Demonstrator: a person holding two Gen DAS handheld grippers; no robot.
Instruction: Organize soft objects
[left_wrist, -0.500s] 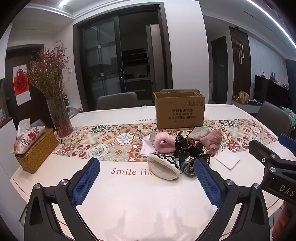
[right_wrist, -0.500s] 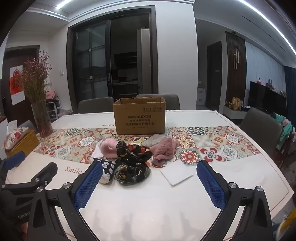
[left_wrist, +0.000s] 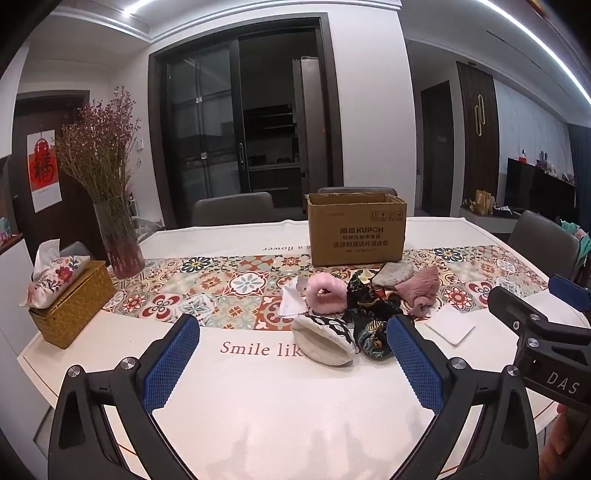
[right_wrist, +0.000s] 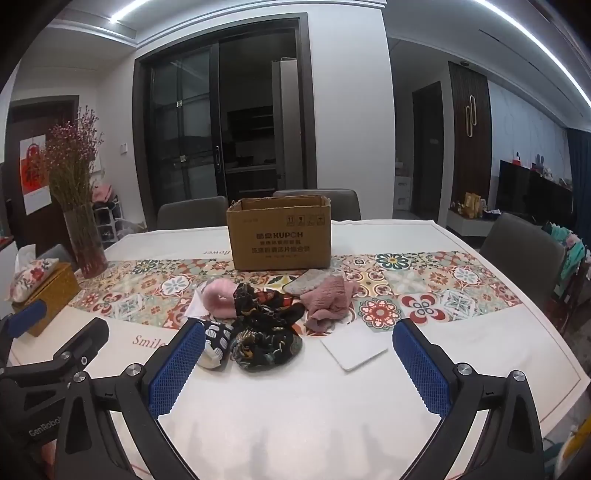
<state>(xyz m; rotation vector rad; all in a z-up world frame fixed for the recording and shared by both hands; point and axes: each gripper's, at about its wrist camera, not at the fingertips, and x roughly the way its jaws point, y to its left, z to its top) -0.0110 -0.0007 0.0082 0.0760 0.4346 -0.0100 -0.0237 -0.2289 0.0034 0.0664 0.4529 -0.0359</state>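
Taking the cardboard box (left_wrist: 357, 229) as the landmark: far to its left stand a wicker tissue box (left_wrist: 72, 301) and a glass vase (left_wrist: 119, 236) of dried flowers. The left gripper (left_wrist: 291, 363) hangs over the white tablecloth (left_wrist: 258, 398) in front of the box, jaws spread wide with nothing between them. Just in front of the box lies the pile of soft things: a pink fluffy ring (left_wrist: 327, 297), a white patterned pouch (left_wrist: 325, 338), a dark floral cloth (right_wrist: 266, 332), a pink knit cloth (right_wrist: 330, 299). A white square pad (right_wrist: 354, 349) lies right of the pile. The right gripper (right_wrist: 297, 369) is likewise wide open and empty.
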